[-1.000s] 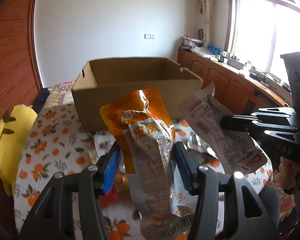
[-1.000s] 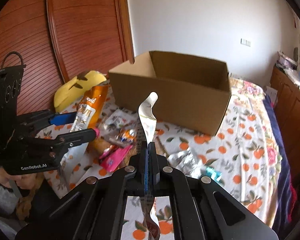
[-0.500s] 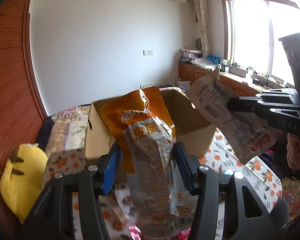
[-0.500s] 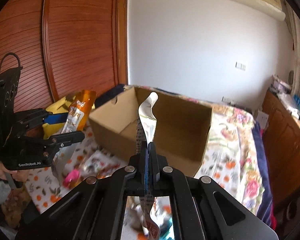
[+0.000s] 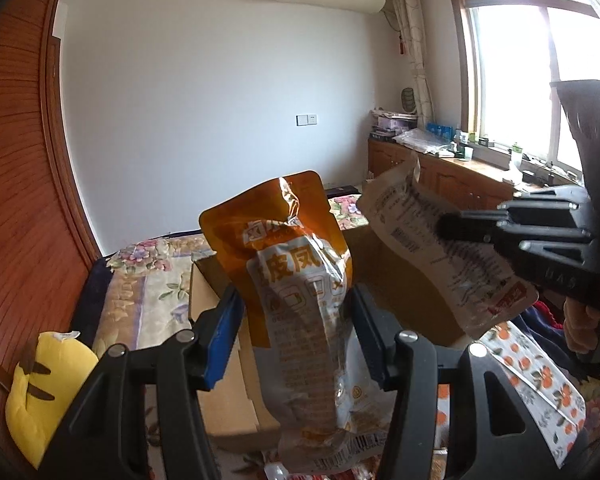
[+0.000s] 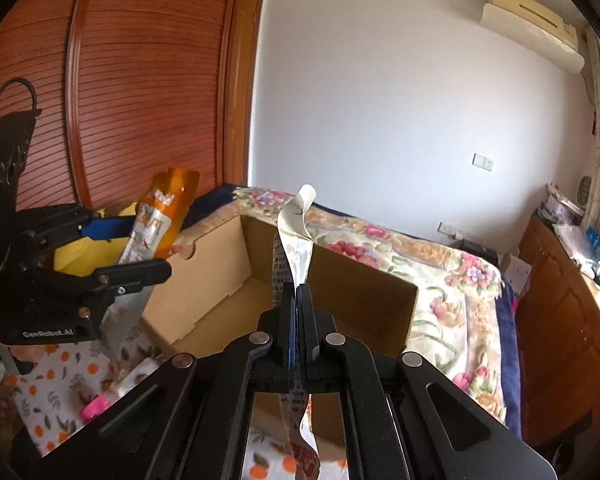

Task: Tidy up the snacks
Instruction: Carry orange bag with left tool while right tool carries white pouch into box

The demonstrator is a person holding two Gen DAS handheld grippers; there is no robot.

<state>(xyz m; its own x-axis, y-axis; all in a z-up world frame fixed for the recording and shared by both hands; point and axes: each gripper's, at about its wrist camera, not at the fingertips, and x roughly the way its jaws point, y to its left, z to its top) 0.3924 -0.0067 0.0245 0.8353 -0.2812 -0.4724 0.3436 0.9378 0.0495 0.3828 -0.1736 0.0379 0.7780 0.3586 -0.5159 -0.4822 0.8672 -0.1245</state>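
My left gripper [image 5: 296, 320] is shut on an orange and silver snack pouch [image 5: 300, 280], which stands upright between its blue pads. My right gripper [image 6: 299, 300] is shut on a flat grey-white pouch [image 6: 296, 236], seen edge-on here. In the left wrist view that pouch [image 5: 432, 248] hangs broadside from the right gripper [image 5: 460, 226] at the right. An open cardboard box [image 6: 204, 280] sits just below and ahead of both grippers, and the part of its inside that shows holds nothing. The left gripper [image 6: 136, 248] with the orange pouch [image 6: 160, 216] hovers by the box's left wall. The held pouch hides much of the box [image 5: 220, 380].
A yellow plush pillow [image 5: 40, 384] lies left of the box. Loose snacks, one of them pink [image 6: 92, 406], lie on the orange-print cloth [image 6: 52, 392] in front. A floral blanket [image 6: 440, 264] spreads behind the box. Wooden cabinets [image 6: 560, 320] line the right wall.
Both grippers have risen and moved forward with their pouches, from above the snack pile to just short of the box's near rim. The box's inside now shows. Neither grip has changed.
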